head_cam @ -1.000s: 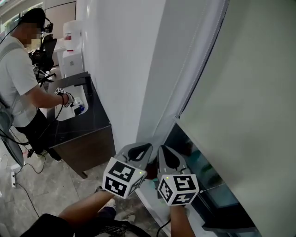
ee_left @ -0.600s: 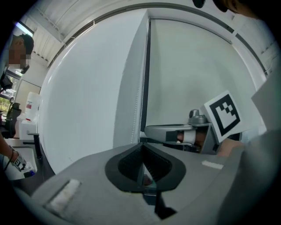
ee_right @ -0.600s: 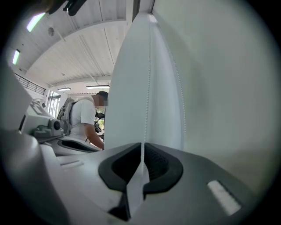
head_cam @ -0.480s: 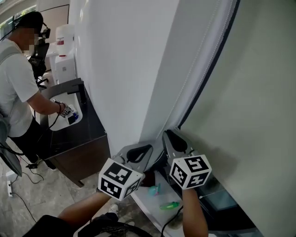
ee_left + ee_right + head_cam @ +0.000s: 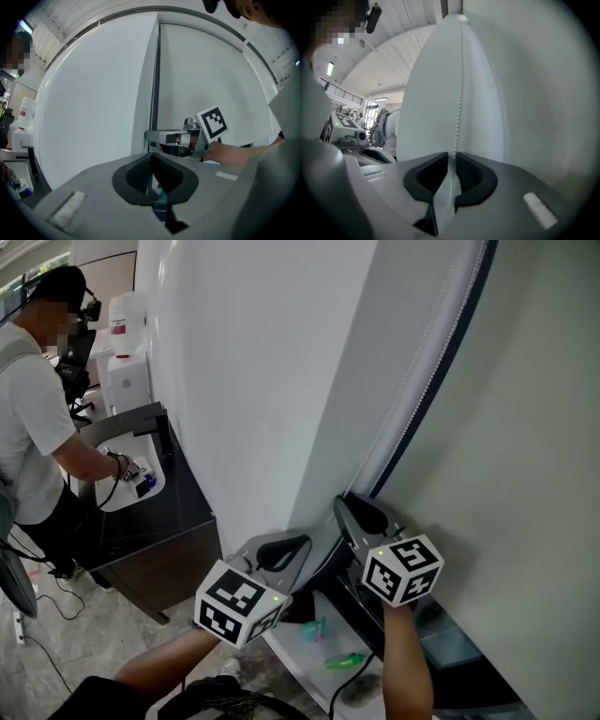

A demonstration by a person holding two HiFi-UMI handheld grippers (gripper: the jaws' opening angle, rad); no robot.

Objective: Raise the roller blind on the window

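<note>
Pinching bead chain [image 5: 459,93]: right claw [image 5: 453,158]; left claw [image 5: 151,158] pressed together; head view hides both grips.

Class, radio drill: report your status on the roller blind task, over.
Left gripper shut on bead chain, low. Right gripper shut on the same bead chain, higher up. Roller blind hangs low. Nothing seen blocking the bead chain.
</note>
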